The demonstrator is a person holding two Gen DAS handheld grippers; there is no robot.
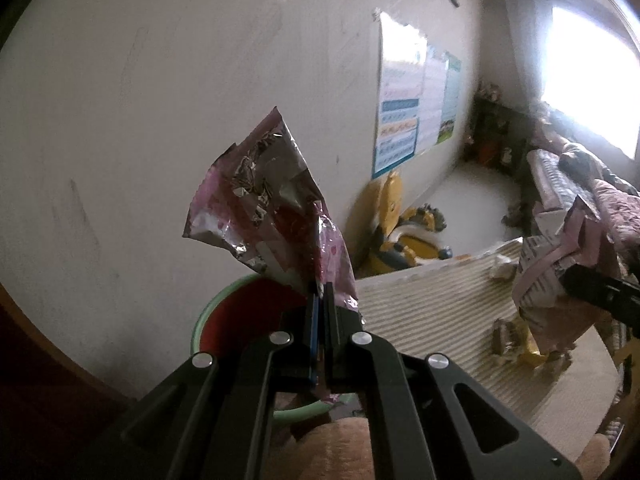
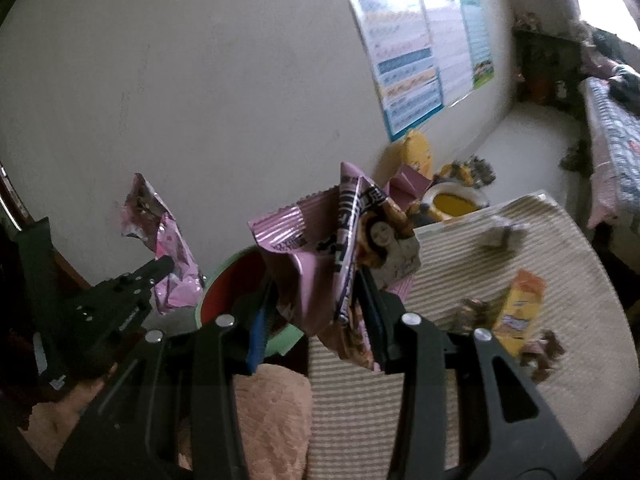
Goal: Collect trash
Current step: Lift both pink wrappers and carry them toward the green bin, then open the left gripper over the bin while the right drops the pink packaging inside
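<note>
Both grippers are loaded here. The left gripper [image 1: 322, 292] is pinched narrow on a pink foil wrapper [image 1: 272, 200], which stands up from the fingertips toward twelve o'clock. Directly behind and below it sits the bin [image 1: 218, 312], green rim, red inside, its mouth showing at about nine o'clock of the fingertips.

Over on the right wrist view, the right gripper [image 2: 320, 308] has its jaws set wider, clamped on a bulky pink snack bag [image 2: 320, 248] crumpled between them. The bin [image 2: 236, 280] is at ten o'clock from that bag, just beside it, and the left gripper [image 2: 160, 268] with its wrapper [image 2: 168, 240] hangs at nine o'clock, near the rim.

The step in hand looks like the drop. To do it well, I'd bring each wrapper squarely over the red opening before letting go; the foil is light and stiff and could flutter past the rim. One at a time seems wise, so the grippers don't collide over the small mouth.

More trash waits on the striped mat [image 2: 440, 360]: an orange packet [image 2: 520, 312] at three o'clock, brown scraps [image 2: 540, 352] just beside it, and a pale crumpled piece [image 2: 504, 232] at two o'clock.
</note>
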